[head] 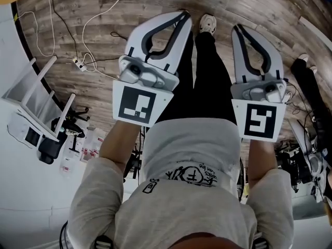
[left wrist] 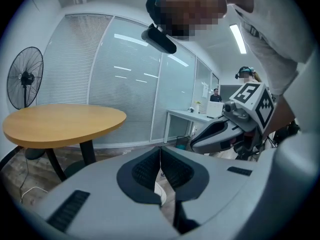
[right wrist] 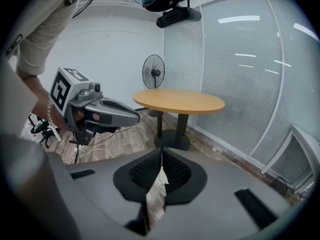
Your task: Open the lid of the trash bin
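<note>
The left tool (head: 182, 14) and the right tool (head: 237, 30) are both pinched shut on nothing above the wood floor (head: 270, 4), and no trash bin shows anywhere, so I'd only guess its lid is light, stiff and best lifted by its edge.

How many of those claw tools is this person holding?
2. The left gripper at the head view's left, the right gripper at its right, both held over the floor with jaws together. None seems hidden.
</note>
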`<state>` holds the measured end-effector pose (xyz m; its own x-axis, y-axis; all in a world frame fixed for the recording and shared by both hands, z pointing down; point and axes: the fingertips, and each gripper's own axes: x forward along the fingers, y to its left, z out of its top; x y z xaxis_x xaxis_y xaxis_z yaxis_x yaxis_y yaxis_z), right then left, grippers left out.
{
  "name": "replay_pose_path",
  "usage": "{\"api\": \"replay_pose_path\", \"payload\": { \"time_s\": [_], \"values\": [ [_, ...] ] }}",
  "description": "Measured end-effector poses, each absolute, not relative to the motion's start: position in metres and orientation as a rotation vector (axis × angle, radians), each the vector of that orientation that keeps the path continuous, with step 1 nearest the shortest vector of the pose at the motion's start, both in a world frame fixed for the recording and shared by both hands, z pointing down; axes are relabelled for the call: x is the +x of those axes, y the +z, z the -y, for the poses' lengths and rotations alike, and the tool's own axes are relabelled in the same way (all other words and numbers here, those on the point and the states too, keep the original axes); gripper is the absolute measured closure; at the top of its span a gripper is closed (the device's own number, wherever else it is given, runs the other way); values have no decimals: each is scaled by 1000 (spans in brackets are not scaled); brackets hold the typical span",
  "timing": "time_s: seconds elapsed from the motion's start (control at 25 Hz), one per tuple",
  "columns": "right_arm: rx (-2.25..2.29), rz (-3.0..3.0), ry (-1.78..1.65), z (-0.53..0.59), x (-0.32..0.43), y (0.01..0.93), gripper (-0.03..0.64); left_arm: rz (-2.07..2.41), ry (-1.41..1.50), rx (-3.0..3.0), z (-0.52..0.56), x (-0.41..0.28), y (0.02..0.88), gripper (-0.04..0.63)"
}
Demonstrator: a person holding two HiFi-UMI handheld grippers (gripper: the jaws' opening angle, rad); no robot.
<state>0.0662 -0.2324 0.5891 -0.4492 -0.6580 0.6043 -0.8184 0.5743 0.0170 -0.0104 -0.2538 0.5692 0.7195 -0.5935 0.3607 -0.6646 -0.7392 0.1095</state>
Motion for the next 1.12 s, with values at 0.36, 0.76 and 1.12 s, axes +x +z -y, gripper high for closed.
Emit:
{"api": "replay_pose_path", "payload": {
  "time_s": [0.36, 0.76, 1.12],
  "values": [
    [1051, 2150, 277, 235, 60, 676, 595, 979, 542, 2687, 261, -1, 644, 575],
    [993, 2068, 190, 248, 62, 771, 601, 962, 574, 2605, 264, 9, 734, 576],
    [996, 2001, 299, 263, 71, 868, 609, 911, 655, 2571, 278, 21, 817, 575]
  ]
}}
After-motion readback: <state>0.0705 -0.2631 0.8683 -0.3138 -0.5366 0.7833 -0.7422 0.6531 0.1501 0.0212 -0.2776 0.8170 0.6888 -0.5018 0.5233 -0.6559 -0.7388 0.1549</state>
